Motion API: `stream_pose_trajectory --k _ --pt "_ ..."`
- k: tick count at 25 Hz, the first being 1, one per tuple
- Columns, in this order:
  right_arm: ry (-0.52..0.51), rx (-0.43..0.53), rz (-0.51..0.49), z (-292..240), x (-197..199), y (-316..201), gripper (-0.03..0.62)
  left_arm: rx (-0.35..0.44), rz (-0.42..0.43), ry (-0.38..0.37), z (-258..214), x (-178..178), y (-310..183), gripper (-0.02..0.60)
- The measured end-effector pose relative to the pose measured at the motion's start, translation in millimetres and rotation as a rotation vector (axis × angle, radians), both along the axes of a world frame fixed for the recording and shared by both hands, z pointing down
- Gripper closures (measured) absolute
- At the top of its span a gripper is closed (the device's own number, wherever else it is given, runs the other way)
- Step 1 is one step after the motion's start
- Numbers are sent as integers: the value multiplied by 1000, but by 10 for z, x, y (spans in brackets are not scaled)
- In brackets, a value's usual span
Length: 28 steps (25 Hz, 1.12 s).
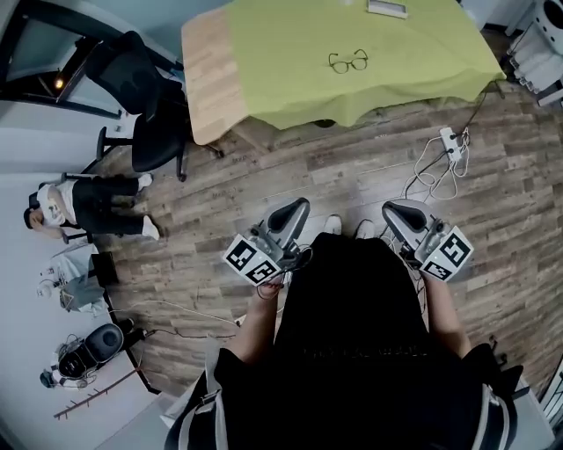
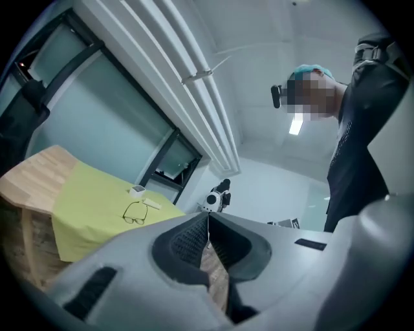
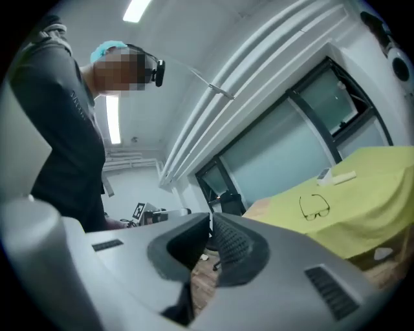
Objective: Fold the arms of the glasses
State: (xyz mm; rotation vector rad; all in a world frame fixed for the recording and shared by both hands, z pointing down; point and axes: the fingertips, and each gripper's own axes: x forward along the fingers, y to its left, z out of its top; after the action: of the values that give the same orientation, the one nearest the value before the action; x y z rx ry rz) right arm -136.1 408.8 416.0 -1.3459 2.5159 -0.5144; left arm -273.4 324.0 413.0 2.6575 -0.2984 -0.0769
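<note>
Dark-framed glasses [image 1: 348, 61] lie with arms open on the yellow-green cloth [image 1: 290, 79] of the table, far ahead of me. They also show small in the left gripper view, glasses [image 2: 135, 213], and in the right gripper view, glasses [image 3: 315, 207]. My left gripper [image 1: 297, 209] is held low in front of my body, jaws shut with nothing between them. My right gripper [image 1: 393, 213] is beside it, also shut and empty. Both are well short of the table, over the wooden floor.
A black office chair [image 1: 145, 97] stands left of the table. A white power strip with cables [image 1: 450, 145] lies on the floor at right. A small white box [image 1: 387, 8] sits on the cloth beyond the glasses. Equipment lines the left wall [image 1: 75, 290].
</note>
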Motion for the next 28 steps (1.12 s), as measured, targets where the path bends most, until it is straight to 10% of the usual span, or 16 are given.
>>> stream_pose_trajectory --k 28 --pt "-16 -58 -6 112 858 -834 560 57 49 -5 62 881 -842 563"
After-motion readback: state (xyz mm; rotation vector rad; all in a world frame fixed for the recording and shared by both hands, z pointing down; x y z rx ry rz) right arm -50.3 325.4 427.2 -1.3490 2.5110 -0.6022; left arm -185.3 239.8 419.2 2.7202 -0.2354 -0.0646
